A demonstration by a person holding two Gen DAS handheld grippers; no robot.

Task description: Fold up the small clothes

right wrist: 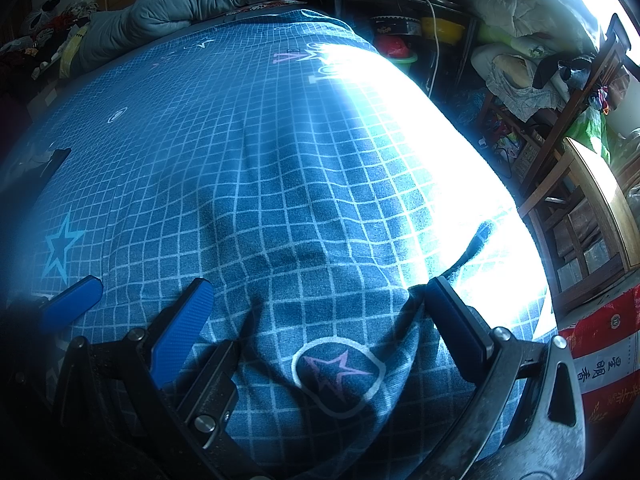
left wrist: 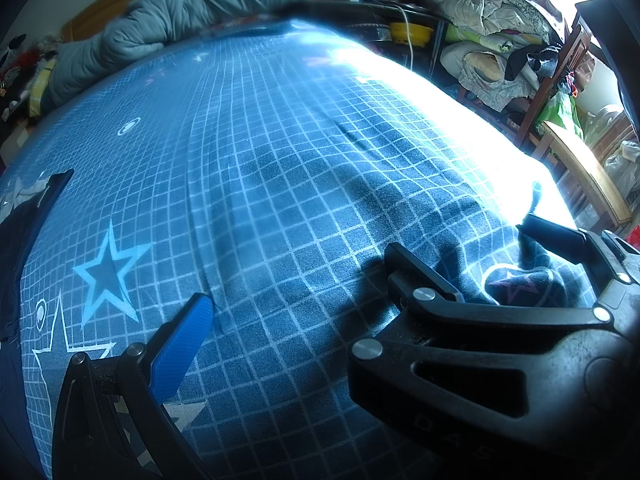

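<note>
A dark navy garment [left wrist: 20, 248] with a pale patch lies flat at the bed's left edge, also seen as the dark garment [right wrist: 52, 162], well away from both grippers. My left gripper [left wrist: 312, 312] stands open low over the blue checked sheet [left wrist: 280, 140]. One blue pad [left wrist: 182, 344] shows; its other finger is hidden behind the right gripper. My right gripper [right wrist: 320, 286] is open, its fingers straddling a raised bump of sheet with a pink star [right wrist: 340, 372]. The left gripper's black finger [right wrist: 216, 376] lies between the right gripper's fingers.
A grey quilt [left wrist: 168, 20] is bunched along the far side of the bed. Sunlight washes out the sheet's right side. A thin dark strip [right wrist: 476, 240] sticks up near that glare. A wooden chair [right wrist: 580, 200] and piled bedding [left wrist: 492, 20] crowd the right.
</note>
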